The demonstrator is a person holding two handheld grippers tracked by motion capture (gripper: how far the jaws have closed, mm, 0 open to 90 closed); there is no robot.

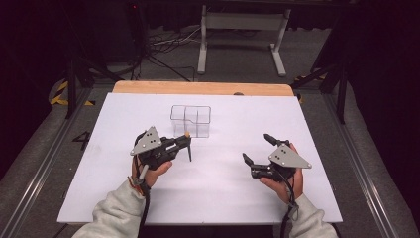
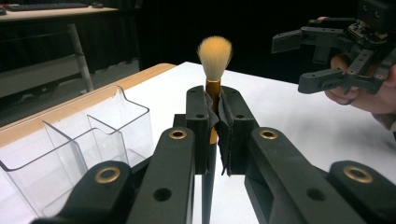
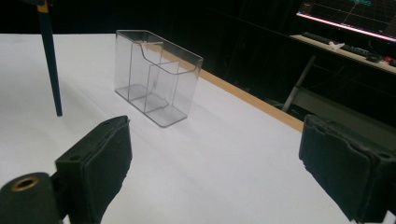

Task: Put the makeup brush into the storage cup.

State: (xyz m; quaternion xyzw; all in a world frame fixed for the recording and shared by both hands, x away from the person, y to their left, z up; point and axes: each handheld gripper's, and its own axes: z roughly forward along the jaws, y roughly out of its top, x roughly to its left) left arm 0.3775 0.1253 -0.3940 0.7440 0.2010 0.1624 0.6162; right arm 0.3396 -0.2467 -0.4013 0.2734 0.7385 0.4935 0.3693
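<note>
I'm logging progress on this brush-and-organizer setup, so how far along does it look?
Done: the left claw is shut on the brush, held upright, bristles up, handle tip off the table. In hand: it hangs beside the clear organizer, not over it. Left: the organizer holds nothing yet; if the brush belongs there, it remains to go in. The right claw is open, holding nothing.

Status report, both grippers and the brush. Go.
Left gripper shut on brush, bristles up. Right gripper open, empty. Clear organizer beside brush, nothing between.
</note>
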